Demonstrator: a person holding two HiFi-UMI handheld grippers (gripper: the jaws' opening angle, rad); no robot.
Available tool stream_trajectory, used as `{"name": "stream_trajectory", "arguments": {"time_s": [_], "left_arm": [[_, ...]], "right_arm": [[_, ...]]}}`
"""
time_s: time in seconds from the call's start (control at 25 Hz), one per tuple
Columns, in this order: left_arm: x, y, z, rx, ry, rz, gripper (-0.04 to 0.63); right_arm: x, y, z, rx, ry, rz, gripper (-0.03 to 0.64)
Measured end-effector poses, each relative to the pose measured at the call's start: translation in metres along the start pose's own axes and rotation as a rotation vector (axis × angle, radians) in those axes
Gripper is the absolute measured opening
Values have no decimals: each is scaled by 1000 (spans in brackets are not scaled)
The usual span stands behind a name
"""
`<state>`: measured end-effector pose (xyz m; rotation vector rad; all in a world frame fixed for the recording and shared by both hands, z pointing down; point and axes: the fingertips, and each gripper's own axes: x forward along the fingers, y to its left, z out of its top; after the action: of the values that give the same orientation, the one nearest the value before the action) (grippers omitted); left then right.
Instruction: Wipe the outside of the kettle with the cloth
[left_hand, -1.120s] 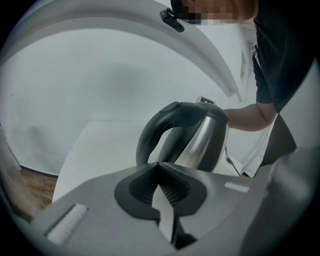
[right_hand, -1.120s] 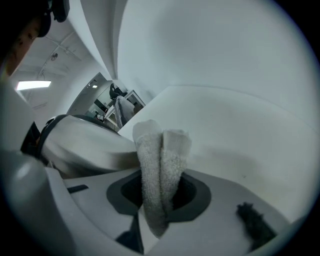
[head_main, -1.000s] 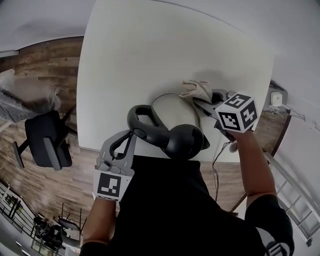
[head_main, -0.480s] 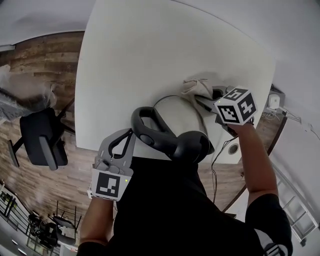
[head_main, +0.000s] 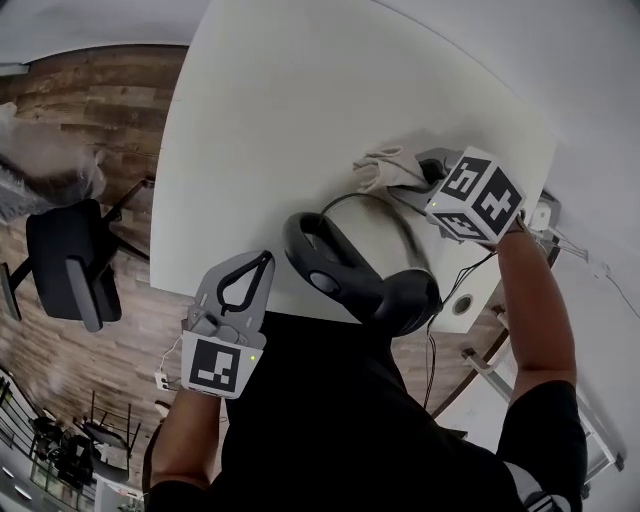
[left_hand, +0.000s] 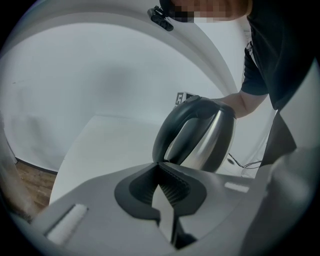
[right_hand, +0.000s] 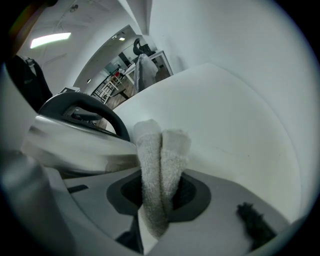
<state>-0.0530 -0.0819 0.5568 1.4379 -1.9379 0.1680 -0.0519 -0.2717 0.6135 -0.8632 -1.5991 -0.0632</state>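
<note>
- Hovering over the table's near edge, the left gripper has its jaws pressed together on nothing, with the tips just short of the kettle's black handle.
- The kettle stands just inside the near edge, toward the right corner, with little margin on that side.
- The right gripper is clenched on the folded cloth, which touches the kettle's steel wall on its far side.
- Beyond the cloth, open tabletop extends to the far and left edges.
</note>
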Motion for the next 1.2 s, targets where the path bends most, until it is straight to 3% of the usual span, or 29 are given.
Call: {"name": "stream_trajectory", "arguments": {"time_s": [0.12,0.36,0.96,1.2], "left_arm": [[-4,5,-1,-3,-19,2,7],[-8,12,-2,-10,-32,-3,8],[-12,1,12,69,-77,-57,8],[-17,-5,13,89,-97,-57,8]], "right_arm": [[-4,11,13,-81,31,-3,97],[-20,24,25,-147,55,-25,97],[-123,100,58,-365,-70,-183,97],[-128,120,62,-487,-51,-196,97]]}}
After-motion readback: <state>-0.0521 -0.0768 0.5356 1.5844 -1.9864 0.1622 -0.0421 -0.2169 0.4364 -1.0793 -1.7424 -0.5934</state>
